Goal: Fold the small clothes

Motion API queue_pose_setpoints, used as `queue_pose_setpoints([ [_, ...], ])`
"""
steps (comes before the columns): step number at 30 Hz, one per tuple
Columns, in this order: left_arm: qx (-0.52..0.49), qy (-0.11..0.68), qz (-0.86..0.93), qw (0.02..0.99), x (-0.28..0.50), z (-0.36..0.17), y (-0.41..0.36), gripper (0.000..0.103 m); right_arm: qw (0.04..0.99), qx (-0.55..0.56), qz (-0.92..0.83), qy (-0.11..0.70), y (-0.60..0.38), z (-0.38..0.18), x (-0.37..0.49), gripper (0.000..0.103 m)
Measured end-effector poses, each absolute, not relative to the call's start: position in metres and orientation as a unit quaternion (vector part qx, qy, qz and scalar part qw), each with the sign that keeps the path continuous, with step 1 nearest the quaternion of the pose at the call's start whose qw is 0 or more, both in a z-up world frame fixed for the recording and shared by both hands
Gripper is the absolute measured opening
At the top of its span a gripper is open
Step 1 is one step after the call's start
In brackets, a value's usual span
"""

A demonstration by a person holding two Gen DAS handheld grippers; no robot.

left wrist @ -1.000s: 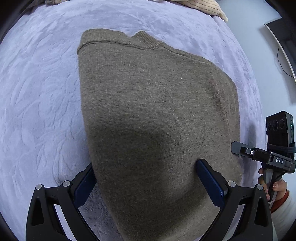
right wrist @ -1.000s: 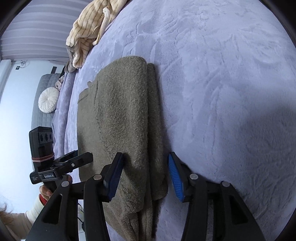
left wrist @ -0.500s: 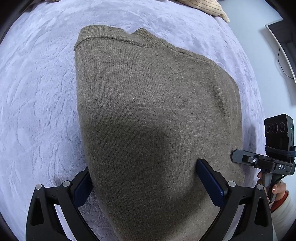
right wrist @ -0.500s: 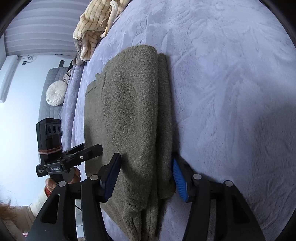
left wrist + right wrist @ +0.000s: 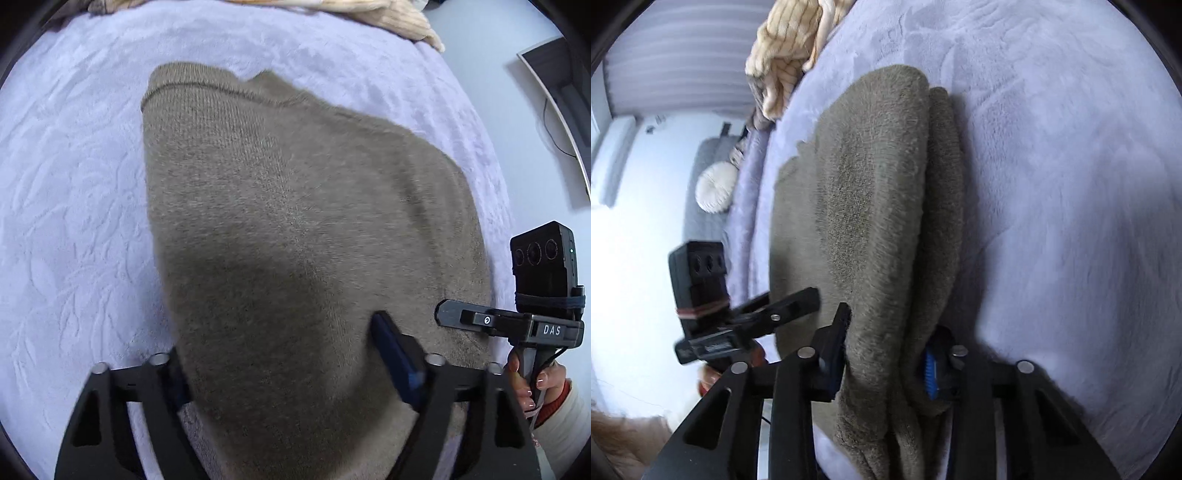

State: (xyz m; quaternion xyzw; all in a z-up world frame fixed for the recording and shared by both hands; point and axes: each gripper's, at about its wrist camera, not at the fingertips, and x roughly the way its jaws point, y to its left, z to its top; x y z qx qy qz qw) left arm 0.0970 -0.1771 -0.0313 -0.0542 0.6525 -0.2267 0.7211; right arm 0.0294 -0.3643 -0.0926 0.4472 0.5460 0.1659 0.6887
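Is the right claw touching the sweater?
Touching. The right wrist view shows the right claw, just closing, with both pads pressed into the sweater's bunched edge.

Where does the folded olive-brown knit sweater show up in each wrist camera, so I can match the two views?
Left wrist: folded olive-brown knit sweater fills the centre, ribbed edge at upper left, near end between the left gripper fingers.
Right wrist: sweater runs as a tall band left of centre, its near end pinched in the right gripper.
Shared landmark: cream ribbed garment at the far edge of the lilac plush blanket.
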Motion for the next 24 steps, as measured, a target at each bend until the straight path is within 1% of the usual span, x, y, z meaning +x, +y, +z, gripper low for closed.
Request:
queue_pose_setpoints([
  [2,-0.06,0.647,-0.234,0.724,0.095,-0.021,-0.171,0.051,0.688,0.467,0.175,0.527,-0.362,-0.083,0.025,0.034],
  [3,-0.067,0.645,-0.24,0.722,0.095,-0.016,-0.167,0.049,0.688,0.473,0.18,0.521,-0.36,-0.079,0.024,0.034],
  [6,-0.089,0.64,-0.258,0.718,0.092,-0.001,-0.157,0.048,0.688,0.485,0.193,0.504,-0.349,-0.061,0.021,0.033],
  [14,-0.1,0.623,-0.277,0.725,0.059,0.036,-0.118,0.048,0.678,0.527,0.22,0.463,-0.309,-0.021,-0.003,0.033],
  [20,-0.106,0.626,-0.267,0.725,0.018,0.053,-0.069,0.048,0.67,0.539,0.233,0.454,-0.253,-0.011,-0.021,0.033],
  [24,-0.087,0.631,-0.249,0.729,-0.01,0.06,-0.034,0.048,0.66,0.544,0.242,0.458,-0.205,-0.016,-0.03,0.033],
])
